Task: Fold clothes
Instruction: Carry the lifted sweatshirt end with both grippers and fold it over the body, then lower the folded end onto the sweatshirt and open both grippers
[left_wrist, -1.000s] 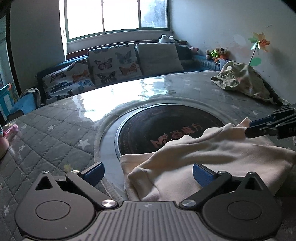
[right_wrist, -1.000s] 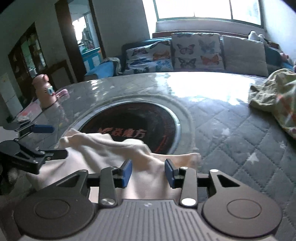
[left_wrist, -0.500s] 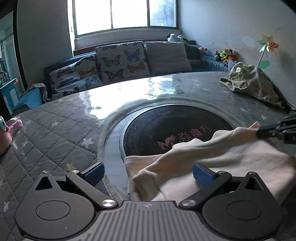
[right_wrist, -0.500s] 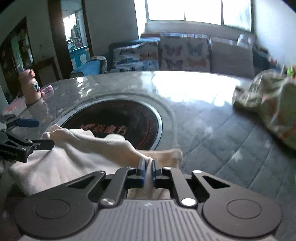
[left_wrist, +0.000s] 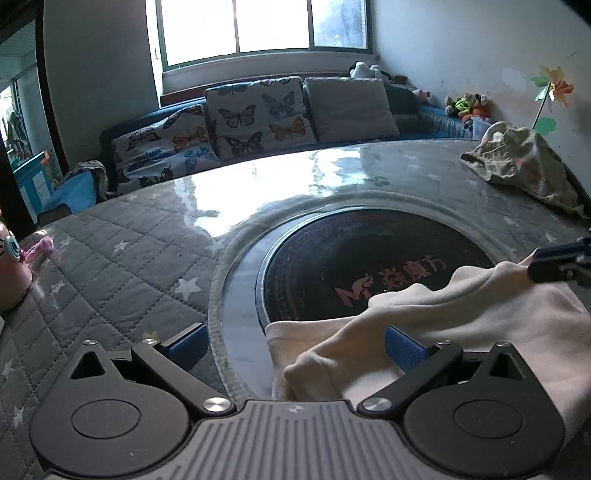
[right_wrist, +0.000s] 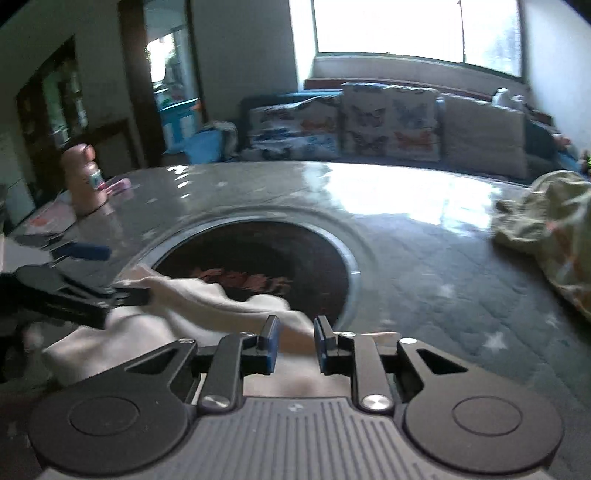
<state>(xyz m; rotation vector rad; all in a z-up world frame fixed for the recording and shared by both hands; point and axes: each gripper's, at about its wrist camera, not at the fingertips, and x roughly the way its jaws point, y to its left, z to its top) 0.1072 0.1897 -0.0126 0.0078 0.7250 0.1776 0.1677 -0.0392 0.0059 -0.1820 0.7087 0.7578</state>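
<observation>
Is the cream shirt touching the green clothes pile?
Apart. The left wrist view shows the cream shirt near the front and the green pile far off at the table's back edge, with bare quilted table cover between them.

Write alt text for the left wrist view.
A cream garment lies rumpled on a round quilted table, partly over its dark centre disc, with the open left claw straddling its near edge. The right claw reaches in from the right at the garment's far corner; an olive garment sits behind.

My right tongs (right_wrist: 294, 345) have just been opening, a narrow gap over the cream garment (right_wrist: 207, 306) on the quilted surface (right_wrist: 424, 266).
</observation>
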